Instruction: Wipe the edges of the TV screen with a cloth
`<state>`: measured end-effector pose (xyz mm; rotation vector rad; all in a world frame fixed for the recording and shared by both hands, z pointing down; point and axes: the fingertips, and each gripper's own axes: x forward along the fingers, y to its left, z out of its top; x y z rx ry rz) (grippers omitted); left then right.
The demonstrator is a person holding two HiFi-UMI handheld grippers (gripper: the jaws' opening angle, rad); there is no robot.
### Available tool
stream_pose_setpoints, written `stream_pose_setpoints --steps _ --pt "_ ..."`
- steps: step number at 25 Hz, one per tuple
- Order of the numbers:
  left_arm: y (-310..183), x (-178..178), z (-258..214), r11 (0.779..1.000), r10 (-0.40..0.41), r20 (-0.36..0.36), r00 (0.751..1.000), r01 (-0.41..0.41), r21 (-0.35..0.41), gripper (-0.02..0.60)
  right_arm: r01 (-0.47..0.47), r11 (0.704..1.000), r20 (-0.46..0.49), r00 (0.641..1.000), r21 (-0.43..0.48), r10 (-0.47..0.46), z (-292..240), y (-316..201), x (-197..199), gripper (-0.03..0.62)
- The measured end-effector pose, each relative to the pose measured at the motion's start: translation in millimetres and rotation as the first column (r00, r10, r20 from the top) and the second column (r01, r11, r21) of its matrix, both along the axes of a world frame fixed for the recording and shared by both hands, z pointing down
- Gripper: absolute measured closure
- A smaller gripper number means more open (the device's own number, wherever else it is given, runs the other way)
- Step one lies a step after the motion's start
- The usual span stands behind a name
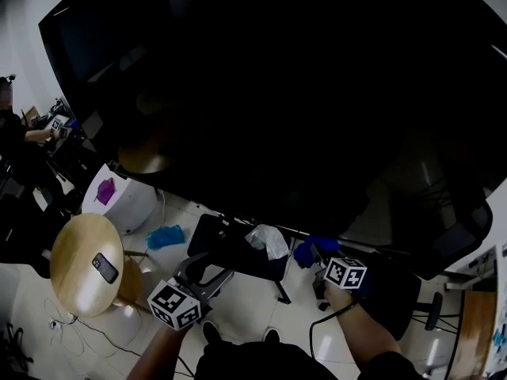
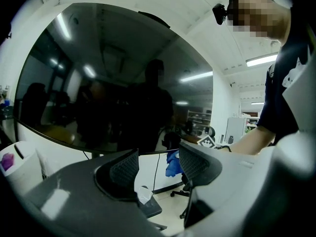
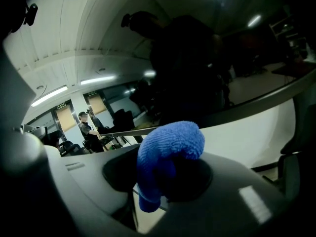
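Cloth [image 3: 170,142], blue and bunched, is pinched in the narrow-set jaws of the right gripper [image 3: 165,174]. Its rounded bulk bulges above them toward the TV screen [image 1: 277,93], and a short tail hangs below. In the head view it sits just under the screen's lower edge, right of the middle; whether it touches that edge cannot be told. The screen's long axis runs sideways, and its lower edge slants down to the right in that view. The left gripper [image 2: 158,169] points toward the same edge, jaws wide apart with nothing gripped.
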<state>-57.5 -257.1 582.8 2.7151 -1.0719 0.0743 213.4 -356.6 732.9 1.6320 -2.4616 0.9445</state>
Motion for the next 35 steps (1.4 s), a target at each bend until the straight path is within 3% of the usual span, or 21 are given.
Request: stream_pose_setpoints --steps 5,16,26,35 --pt "-5.2 -37.2 -2.4 0.998 0.065 0.015 0.998 -0.065 -0.001 0.348 -0.054 0.998 0.002 0.999 -0.015 0.054 -1.4 -8.7 -35.1 0.454" --pt "-19.9 -136.2 14.2 0.993 0.116 0.034 0.993 -0.114 -0.036 0.347 -0.12 0.993 -0.025 0.992 -0.018 0.12 -1.4 -34.6 -121.5 0.454" --pt "-48.3 -192.6 38.9 0.995 0.022 0.026 0.999 -0.02 -0.096 0.348 -0.051 0.999 0.009 0.999 -0.019 0.051 3.4 -61.3 -199.3 0.454" --pt "-74.6 -212.2 44.4 0.994 -0.061 0.019 0.998 0.063 -0.095 0.348 0.057 0.998 0.055 0.997 -0.005 -0.057 2.4 -72.9 -245.3 0.454"
